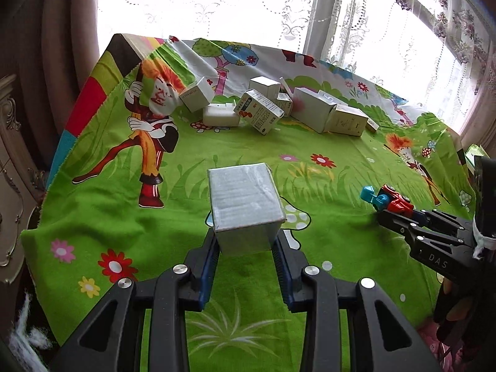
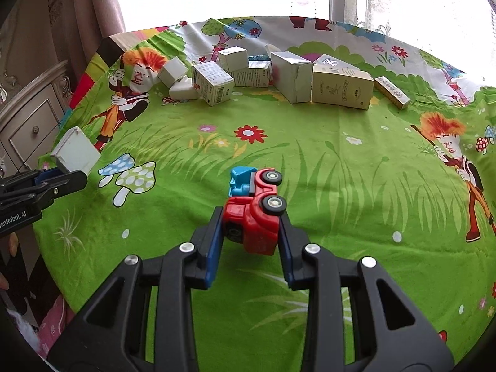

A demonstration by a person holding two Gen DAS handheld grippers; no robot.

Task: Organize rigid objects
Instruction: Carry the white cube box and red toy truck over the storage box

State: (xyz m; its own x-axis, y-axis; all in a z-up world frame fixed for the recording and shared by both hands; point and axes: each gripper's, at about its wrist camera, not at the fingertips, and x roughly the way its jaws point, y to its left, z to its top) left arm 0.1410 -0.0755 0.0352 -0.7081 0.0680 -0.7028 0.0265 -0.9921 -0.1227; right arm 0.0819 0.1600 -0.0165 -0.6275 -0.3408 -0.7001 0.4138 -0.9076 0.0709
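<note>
At the left, a grey box (image 1: 245,207) is clamped low on its flat sides by the left gripper (image 1: 246,248); it is judged light, stiff, crushable. Rightward, a red toy truck (image 2: 252,217), hard and slick, is pinched at its cab by the right gripper (image 2: 251,241).

A home, a bedroom by the look: lace curtains (image 1: 217,3) at twelve o'clock, a carved dresser (image 2: 28,124) at nine, cartoon cloth (image 1: 279,161) spread underneath.
</note>
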